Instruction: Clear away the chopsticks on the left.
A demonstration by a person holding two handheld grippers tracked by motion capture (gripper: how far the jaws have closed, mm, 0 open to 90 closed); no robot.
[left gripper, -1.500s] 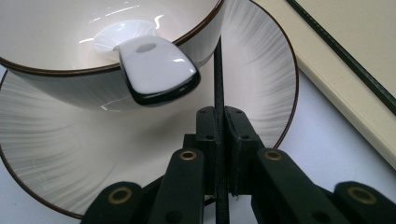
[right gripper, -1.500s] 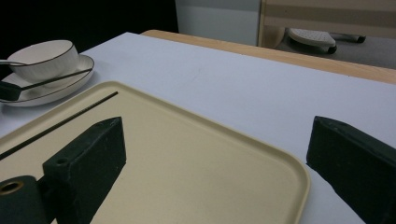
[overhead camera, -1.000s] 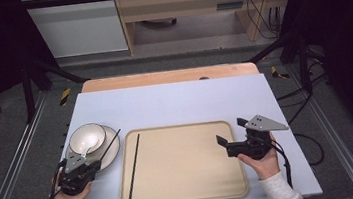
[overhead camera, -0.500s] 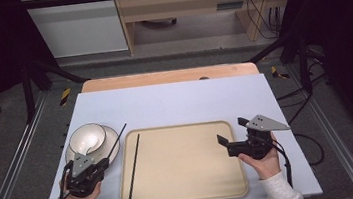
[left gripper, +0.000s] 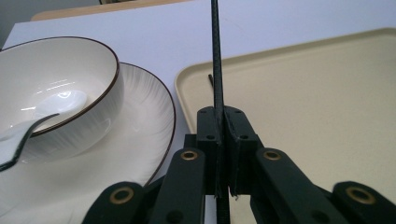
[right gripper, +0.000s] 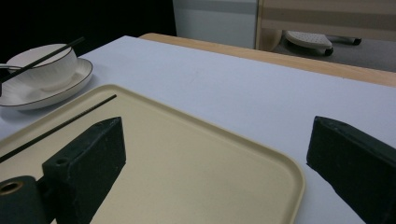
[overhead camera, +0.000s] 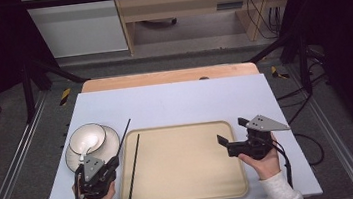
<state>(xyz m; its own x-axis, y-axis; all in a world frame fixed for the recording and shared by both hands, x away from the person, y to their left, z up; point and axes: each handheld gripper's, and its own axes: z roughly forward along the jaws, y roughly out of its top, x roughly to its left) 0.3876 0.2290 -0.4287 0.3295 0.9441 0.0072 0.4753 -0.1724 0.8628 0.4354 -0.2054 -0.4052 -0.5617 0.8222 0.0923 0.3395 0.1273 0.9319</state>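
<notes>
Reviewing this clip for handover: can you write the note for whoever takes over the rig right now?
Left gripper: shut on one black chopstick, held off the table between plate and tray.
Right gripper: open, holding nothing, over the tray's right edge.
Things: second chopstick lies along the left side of the beige tray. White bowl with a spoon in it sits on its plate, left of the tray.
Done: one chopstick on the tray.
Left, probably: lay the held chopstick beside the first, then perhaps the bowl set.
</notes>
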